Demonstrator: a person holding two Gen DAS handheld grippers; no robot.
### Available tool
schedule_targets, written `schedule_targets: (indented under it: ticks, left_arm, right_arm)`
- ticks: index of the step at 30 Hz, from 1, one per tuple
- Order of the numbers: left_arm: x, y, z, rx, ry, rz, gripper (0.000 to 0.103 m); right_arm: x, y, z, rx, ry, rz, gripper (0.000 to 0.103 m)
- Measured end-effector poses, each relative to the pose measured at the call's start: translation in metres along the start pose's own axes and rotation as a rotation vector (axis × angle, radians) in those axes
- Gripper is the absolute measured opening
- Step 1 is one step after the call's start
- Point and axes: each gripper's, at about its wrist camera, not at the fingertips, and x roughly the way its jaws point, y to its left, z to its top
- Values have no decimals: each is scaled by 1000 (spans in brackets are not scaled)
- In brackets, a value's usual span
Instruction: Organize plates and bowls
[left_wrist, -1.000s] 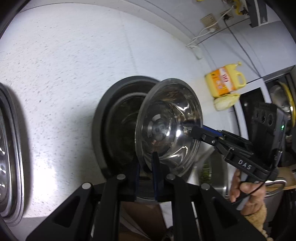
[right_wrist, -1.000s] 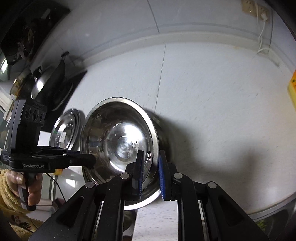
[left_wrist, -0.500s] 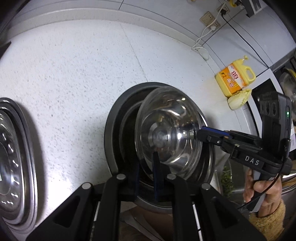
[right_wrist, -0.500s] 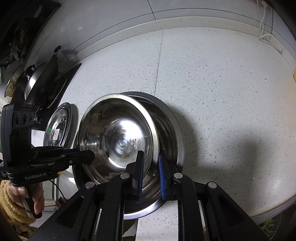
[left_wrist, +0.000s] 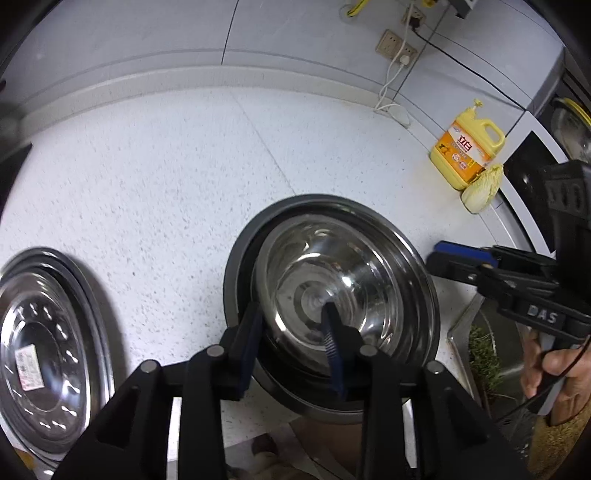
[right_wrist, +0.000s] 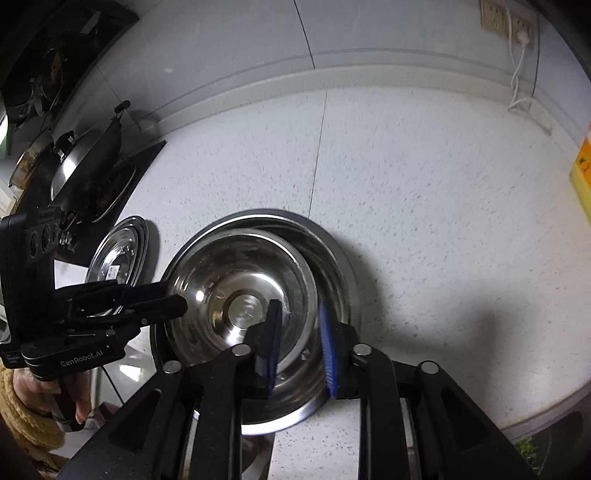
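The left gripper (left_wrist: 291, 328) and right gripper (right_wrist: 301, 343) have just been opening; both are being held spread astride the bowl (left_wrist: 343, 291) rim, pads apparently clear. The bowl is sitting nested inside a basin (left_wrist: 240, 258) on the counter (left_wrist: 166, 166), with a plate (left_wrist: 48, 350) lying beside it.

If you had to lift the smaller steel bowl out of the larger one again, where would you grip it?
Probably at the smaller steel bowl's thin rim on the near edge, coming from above with one finger inside and one outside. It sits upright, nested in the larger bowl, so its curved wall is hidden.
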Motion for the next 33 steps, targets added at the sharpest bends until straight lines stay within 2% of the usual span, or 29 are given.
schedule_targets:
  ticks: [4,9,15,19,33]
  left_arm:
    - [-12,-7,1,25,-40,24,36]
    - [-34,-3,0,0,-87,54,39]
    - [-53,19,-10,-49,-87,94,40]
    - [-53,29,-18,-55,-81,121,40]
    - [-32,24,-28,-45,-46,98,40]
  right_arm:
    - [-19,-1,-8,-5,-46,-14,29]
    - [-35,-9,-16,15,-81,-31,30]
    - [-42,-18,-24,42,-97,-55,33]
    - [-44,-26,-28,66,-101,-57,33]
    - [-22,-28,-27,66,-50,-57,33]
